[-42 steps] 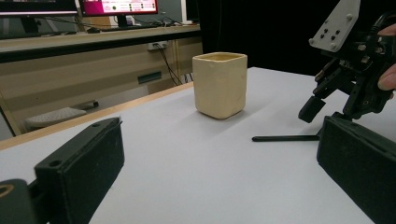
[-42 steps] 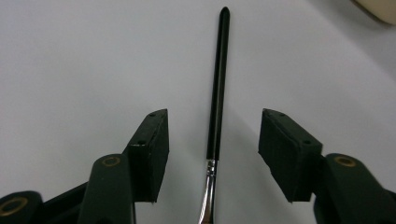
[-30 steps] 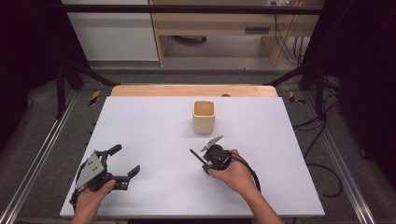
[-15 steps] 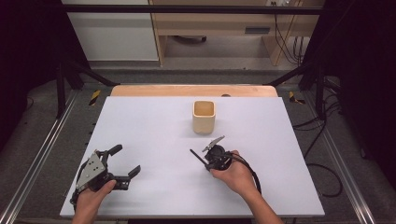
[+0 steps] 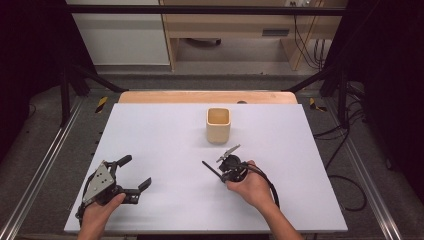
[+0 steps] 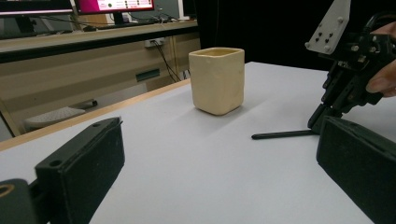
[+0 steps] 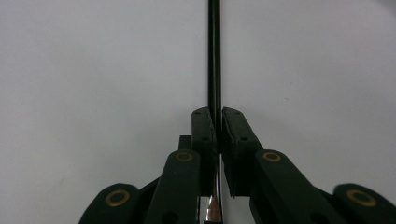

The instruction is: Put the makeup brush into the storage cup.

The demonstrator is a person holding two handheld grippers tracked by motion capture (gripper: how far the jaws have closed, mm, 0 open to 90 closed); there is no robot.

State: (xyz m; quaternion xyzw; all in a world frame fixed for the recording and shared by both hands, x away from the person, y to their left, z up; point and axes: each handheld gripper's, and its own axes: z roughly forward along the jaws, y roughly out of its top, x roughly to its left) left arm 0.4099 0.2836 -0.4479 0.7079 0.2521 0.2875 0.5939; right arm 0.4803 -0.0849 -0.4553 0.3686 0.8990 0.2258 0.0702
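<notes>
A thin, straight black pen with a smooth, slightly glossy barrel is pinched between the two matte black pads of the right gripper; in the right gripper view the pads are pressed flat against the barrel from both sides, and a small silvery tip is seen below them. In the high view the pen lies low over the white, smooth table top, a little in front of the person, and it points away from the right gripper toward the left side of the table. Just behind it, near the middle of the table, a cream-coloured cup with a rounded square shape and a dull ceramic-like surface is placed upright, apart from the pen. The left gripper is rested near the front left corner of the table, and its blocky black jaws are spread wide with nothing between them; in the left gripper view the cup and the pen are seen between them farther off. Compared with the earlier frames, the jaws of the right gripper have just been closing on the pen, while both hands, the cup and the left gripper are found in the same places.
</notes>
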